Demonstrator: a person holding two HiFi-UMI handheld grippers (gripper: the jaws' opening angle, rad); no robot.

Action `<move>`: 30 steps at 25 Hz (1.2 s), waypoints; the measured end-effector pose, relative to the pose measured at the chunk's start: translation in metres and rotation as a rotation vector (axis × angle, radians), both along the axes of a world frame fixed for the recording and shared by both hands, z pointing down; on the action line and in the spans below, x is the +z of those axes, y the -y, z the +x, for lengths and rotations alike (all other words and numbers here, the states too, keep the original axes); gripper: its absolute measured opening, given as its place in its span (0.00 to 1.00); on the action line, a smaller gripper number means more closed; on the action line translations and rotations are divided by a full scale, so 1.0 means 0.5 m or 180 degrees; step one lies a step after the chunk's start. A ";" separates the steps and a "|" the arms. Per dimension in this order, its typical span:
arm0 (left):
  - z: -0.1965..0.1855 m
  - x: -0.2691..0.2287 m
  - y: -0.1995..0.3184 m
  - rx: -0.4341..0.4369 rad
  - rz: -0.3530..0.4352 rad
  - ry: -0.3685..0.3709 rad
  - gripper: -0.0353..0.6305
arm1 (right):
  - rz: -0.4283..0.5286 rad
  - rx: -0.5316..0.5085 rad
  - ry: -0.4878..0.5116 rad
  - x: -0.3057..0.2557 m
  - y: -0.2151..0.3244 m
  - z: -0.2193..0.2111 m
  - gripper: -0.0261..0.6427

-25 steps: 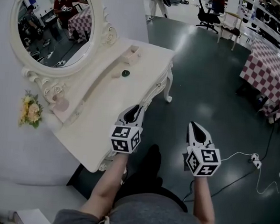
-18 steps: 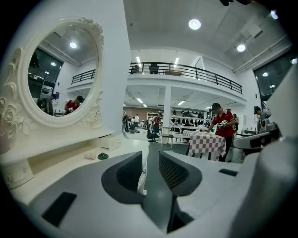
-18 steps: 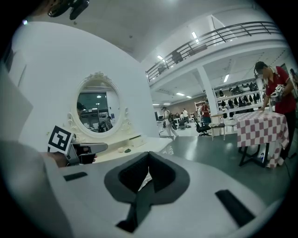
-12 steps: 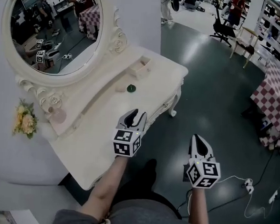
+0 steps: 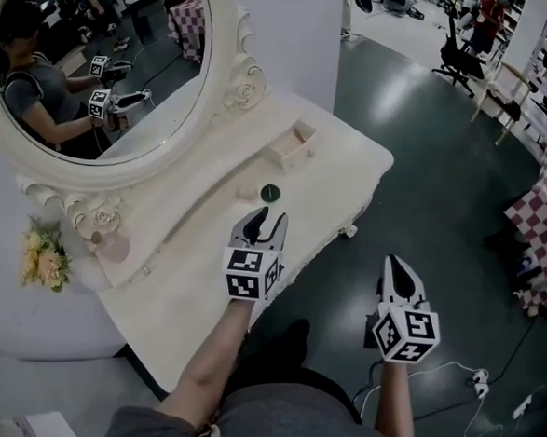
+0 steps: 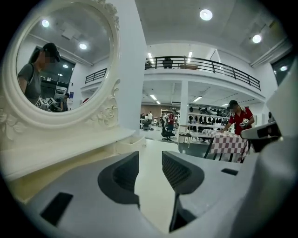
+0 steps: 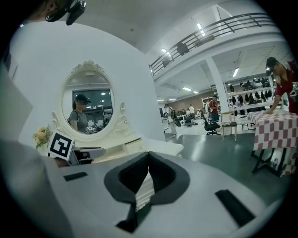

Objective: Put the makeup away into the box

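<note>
A small cream box (image 5: 302,142) with an open top stands at the far end of the cream dressing table (image 5: 204,273). The box also shows in the left gripper view (image 6: 132,143). A round dark green makeup piece (image 5: 271,193) and a small beige one (image 5: 247,193) lie mid-table, just ahead of my left gripper (image 5: 266,222). That gripper hovers over the table's front part, and its jaws are opening with nothing between them (image 6: 150,160). My right gripper (image 5: 399,267) hangs over the floor to the right of the table. It is shut and holds nothing (image 7: 148,154).
An oval mirror (image 5: 88,60) in an ornate frame backs the table and reflects the person and both grippers. A pink item (image 5: 113,246) and a flower bunch (image 5: 45,255) sit at the left end. Dark green floor (image 5: 443,197) lies to the right, with cables (image 5: 473,376) and chequered tables beyond.
Both grippers have moved forward along the table, toward the green piece and the box. The left gripper's jaws have spread from nearly shut to apart. The right gripper stays shut.
</note>
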State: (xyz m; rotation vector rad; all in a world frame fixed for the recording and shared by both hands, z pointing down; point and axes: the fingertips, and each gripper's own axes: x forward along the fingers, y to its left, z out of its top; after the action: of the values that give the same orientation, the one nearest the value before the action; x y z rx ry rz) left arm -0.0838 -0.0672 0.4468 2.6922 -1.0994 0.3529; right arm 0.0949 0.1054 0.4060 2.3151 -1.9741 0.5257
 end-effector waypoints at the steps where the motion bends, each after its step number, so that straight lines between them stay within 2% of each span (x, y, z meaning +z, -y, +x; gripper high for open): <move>1: -0.004 0.005 0.013 -0.0035 -0.0013 0.0008 0.27 | -0.0002 -0.0014 -0.0008 0.000 0.015 0.001 0.05; 16: -0.013 0.073 0.132 -0.0393 -0.0194 0.0139 0.27 | -0.0020 -0.0293 -0.0048 0.006 0.181 0.019 0.04; 22: 0.002 0.101 0.163 -0.0579 -0.0231 0.0233 0.27 | 0.0001 -0.0627 -0.0064 0.015 0.264 0.033 0.04; 30: 0.010 0.158 0.193 -0.0952 -0.0480 0.0393 0.26 | -0.0114 -0.1105 0.0032 0.037 0.367 0.067 0.04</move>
State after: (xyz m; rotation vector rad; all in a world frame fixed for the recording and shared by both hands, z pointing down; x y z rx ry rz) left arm -0.0788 -0.1635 0.5258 2.3571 -1.4245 0.5298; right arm 0.1282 -0.0782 0.4244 1.8892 -2.2800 0.5372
